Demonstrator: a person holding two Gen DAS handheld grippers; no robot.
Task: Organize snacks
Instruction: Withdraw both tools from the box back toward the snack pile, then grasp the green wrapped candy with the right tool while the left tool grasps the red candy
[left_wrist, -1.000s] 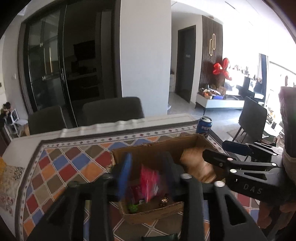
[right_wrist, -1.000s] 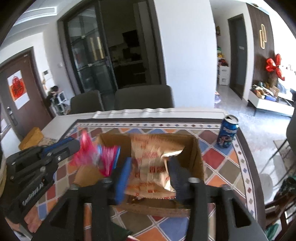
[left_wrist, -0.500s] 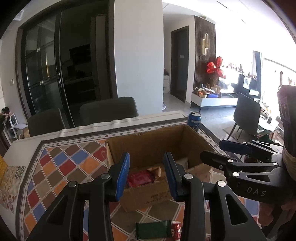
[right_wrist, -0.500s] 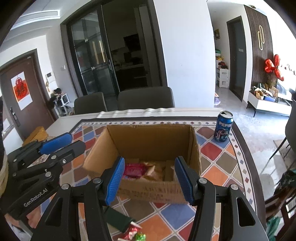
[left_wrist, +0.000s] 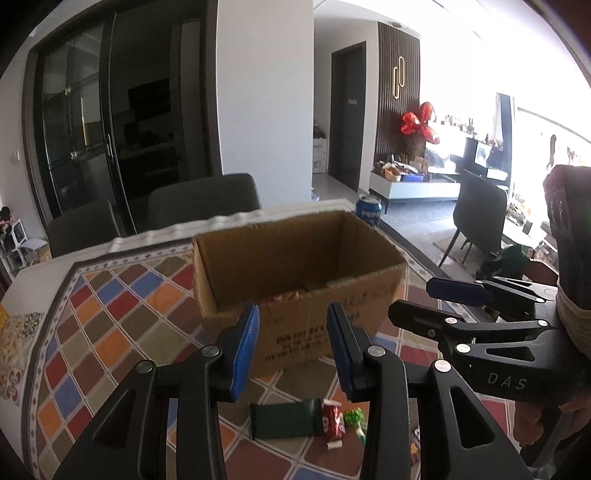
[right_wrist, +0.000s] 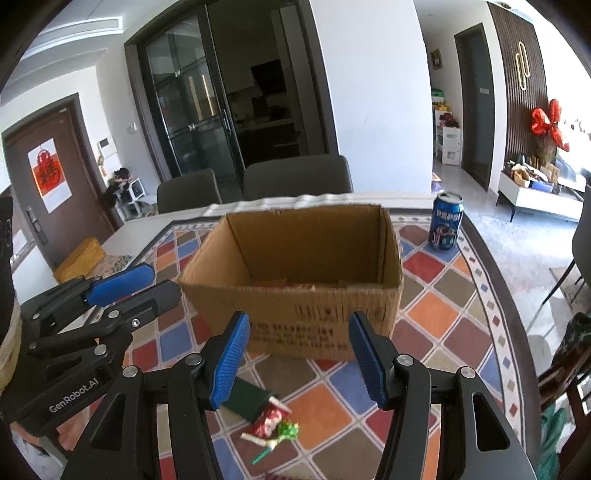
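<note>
Corrugated cardboard box (right_wrist: 325, 295), crinkly foil snack wrappers (right_wrist: 267, 421) on tablecloth.

Light: you get strong daylight from the right, blown out there.
Dim: your dark glass doors (left_wrist: 92, 147).
Distortion: fisheye bends your edges; corners black.
Blur: cardboard box (right_wrist: 295, 273) rim slightly soft.
</note>
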